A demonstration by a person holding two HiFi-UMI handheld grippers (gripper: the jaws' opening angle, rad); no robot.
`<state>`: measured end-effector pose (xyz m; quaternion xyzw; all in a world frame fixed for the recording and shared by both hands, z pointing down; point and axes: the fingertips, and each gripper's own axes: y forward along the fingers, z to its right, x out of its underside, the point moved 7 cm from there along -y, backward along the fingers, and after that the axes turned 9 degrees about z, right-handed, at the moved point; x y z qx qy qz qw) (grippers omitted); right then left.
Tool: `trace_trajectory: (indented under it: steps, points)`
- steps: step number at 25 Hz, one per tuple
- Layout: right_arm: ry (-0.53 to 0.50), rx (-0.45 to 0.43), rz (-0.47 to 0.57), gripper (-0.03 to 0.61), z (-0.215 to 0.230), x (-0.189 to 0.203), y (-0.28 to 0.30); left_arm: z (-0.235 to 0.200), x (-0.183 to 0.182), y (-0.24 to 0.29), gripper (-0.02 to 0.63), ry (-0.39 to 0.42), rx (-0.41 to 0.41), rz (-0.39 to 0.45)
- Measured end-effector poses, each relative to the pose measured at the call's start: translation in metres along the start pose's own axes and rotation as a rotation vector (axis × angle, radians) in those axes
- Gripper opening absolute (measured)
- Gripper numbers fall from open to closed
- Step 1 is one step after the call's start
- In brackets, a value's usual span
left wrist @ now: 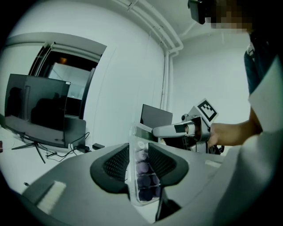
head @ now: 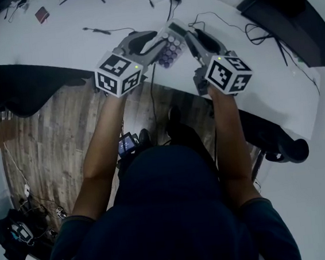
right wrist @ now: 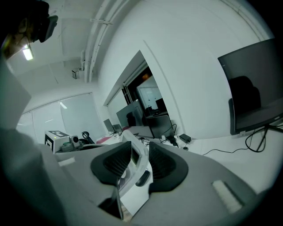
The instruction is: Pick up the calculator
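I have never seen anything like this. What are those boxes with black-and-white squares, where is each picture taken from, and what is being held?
There is no robot here. A person holds a two-jaw hand tool in each hand, and the patterned cubes are parts of those tools. The head view comes from a camera on the person's head, looking down at the left gripper and right gripper over a white desk with cables. The other two pictures come from cameras riding on each tool, looking along its jaws. Both pairs of jaws are closed on one calculator, each from its own side.
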<state>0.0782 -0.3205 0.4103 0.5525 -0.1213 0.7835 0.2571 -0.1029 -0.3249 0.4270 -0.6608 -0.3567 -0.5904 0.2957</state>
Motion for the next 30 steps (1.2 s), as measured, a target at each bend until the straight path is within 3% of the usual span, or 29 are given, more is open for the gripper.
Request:
trace_trajectory:
  steps: [28,29,30]
  points:
    - [-0.042,-0.008,-0.029,0.129,-0.011,-0.006,-0.014,0.010,-0.007,-0.004,0.126,0.007,0.026,0.012]
    - [-0.042,-0.010,-0.034,0.129,-0.010,-0.005,-0.014,0.012,-0.006,-0.003,0.120,0.006,0.032,0.016]
    - [-0.042,-0.012,-0.039,0.117,-0.009,-0.004,-0.014,0.013,-0.006,-0.002,0.054,0.004,0.039,0.021]
